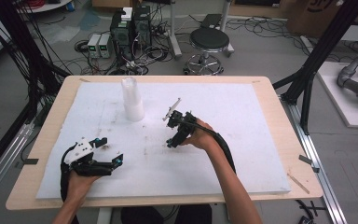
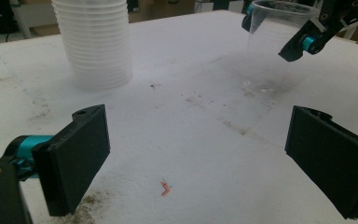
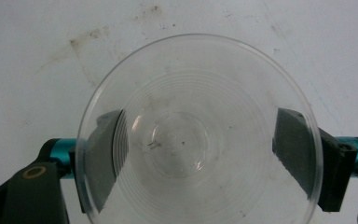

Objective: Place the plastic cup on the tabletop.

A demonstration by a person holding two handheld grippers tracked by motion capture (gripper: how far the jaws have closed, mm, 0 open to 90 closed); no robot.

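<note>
A white foam board (image 1: 242,154) is spread over most of the table (image 1: 286,140), with the stack of nested cups (image 1: 132,100) kept upright at its far left-centre and wide bare room left on every side, well in from the edges. One clear cup (image 3: 198,135) is stood upright on the board near the middle, apart from the stack; separation and placement are judged done, with only the retreat left. The right gripper (image 3: 198,154) is seen straddling the cup, jaws spread and apparently off the wall, while the left gripper (image 2: 196,158) is held wide apart and empty over bare board.
</note>
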